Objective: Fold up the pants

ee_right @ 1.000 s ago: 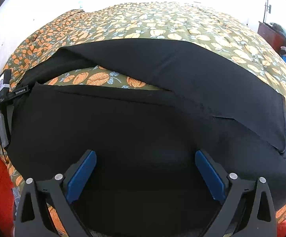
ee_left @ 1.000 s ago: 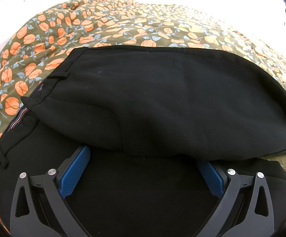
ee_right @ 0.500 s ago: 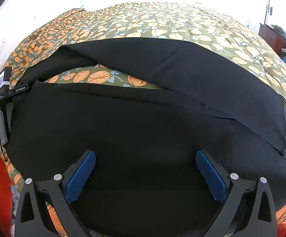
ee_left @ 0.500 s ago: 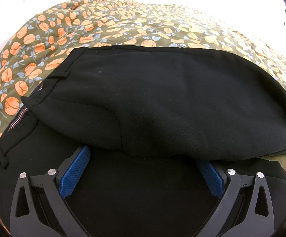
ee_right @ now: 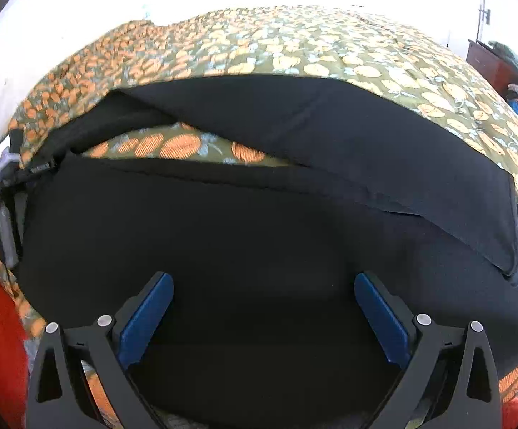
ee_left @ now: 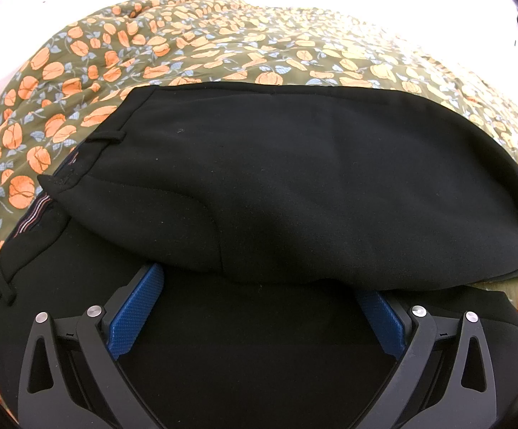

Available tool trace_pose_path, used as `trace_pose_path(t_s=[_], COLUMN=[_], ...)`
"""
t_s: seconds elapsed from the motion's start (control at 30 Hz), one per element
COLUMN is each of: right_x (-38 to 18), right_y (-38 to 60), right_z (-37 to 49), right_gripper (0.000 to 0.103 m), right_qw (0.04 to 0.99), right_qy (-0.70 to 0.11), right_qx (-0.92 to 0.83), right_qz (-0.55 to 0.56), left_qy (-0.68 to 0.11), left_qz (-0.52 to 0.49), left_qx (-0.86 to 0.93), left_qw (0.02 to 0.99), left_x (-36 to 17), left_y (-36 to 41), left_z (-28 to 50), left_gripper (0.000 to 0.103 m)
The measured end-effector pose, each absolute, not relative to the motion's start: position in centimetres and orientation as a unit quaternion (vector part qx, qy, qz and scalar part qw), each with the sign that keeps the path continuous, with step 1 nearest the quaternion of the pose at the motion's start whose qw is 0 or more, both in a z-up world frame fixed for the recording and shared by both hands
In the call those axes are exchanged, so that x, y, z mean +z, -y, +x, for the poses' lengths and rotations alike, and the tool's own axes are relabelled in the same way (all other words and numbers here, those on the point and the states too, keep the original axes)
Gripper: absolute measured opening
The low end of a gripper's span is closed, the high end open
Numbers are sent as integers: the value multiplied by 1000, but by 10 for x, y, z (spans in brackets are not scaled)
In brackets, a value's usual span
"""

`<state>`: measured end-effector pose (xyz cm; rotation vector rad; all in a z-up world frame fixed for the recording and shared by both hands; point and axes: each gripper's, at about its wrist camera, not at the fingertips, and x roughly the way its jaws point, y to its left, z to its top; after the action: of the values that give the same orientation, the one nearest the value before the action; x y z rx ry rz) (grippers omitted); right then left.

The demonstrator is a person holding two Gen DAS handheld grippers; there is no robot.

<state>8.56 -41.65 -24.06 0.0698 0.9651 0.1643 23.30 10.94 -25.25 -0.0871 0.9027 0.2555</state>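
The pants (ee_left: pixel 294 186) are plain black. The bedspread (ee_left: pixel 223 46) under them is olive green with orange flowers and grey-blue leaves all over. Both hand-held grippers have blue pads (ee_right: pixel 144 318) on black frames.

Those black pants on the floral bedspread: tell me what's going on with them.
A person with a handheld gripper in each hand is folding black fabric pants spread on an olive bedspread with orange flowers. In the left wrist view, one layer is already folded over another near the waistband. The left gripper and the right gripper are both open over the cloth, gripping nothing. In the right wrist view, bedspread shows through a gap between the two legs, so the fold is not finished.
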Motion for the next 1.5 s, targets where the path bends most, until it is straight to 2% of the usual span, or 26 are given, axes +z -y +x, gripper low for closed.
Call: trace_pose_path(t_s=[0.23, 0.4, 0.5, 0.6, 0.67, 0.8, 0.9, 0.93, 0.97, 1.0, 1.07, 1.2, 1.3, 1.37, 1.5], right_x=[-208, -206, -212, -218, -228, -236, -246, -251, -254, -257, -254, -199, -139, -107, -58], right_y=[459, 513, 524, 523, 530, 570, 590, 595, 598, 600, 599, 581, 573, 570, 558], right_z=[62, 53, 60, 73, 85, 89, 90, 92, 92, 93, 94, 104, 104, 104, 91], right_gripper=[100, 100, 88, 85, 79, 75, 55, 40, 22, 14, 6, 5, 5, 5, 5], right_qw=[896, 874, 854, 838, 825, 812, 785, 774, 768, 764, 769, 834, 876, 891, 909], right_qy=[-412, -379, -393, -408, -421, -381, -366, -367, -372, -378, -383, -367, -325, -299, -263], right_qx=[80, 71, 65, 87, 68, -1, -37, -62, -80, -102, -117, -66, -11, 21, 88], right_qz=[148, 297, 335, 351, 370, 442, 498, 512, 515, 512, 498, 406, 357, 341, 310], left_qy=[-435, -435, -435, -435, -435, -435, -435, -435, -434, -434, -435, -509, -560, -536, -492], left_qz=[-42, -42, -42, -42, -42, -42, -40, -41, -42, -43, -42, -70, -155, -237, -315], left_qx=[123, 123, 123, 123, 123, 123, 124, 124, 123, 123, 124, 138, 82, -3, -102], left_qw=[891, 891, 891, 891, 891, 891, 891, 891, 891, 891, 891, 847, 810, 810, 805], left_x=[-253, -253, -252, -252, -252, -252, -252, -252, -252, -253, -253, -247, -228, -200, -159], left_y=[-110, -110, -110, -109, -109, -110, -110, -110, -110, -110, -111, -116, -125, -129, -122], left_z=[233, 233, 233, 233, 234, 233, 233, 232, 232, 232, 233, 242, 243, 238, 262], left_gripper=[103, 103, 103, 103, 103, 103, 103, 103, 103, 103, 103, 103, 102, 102, 102])
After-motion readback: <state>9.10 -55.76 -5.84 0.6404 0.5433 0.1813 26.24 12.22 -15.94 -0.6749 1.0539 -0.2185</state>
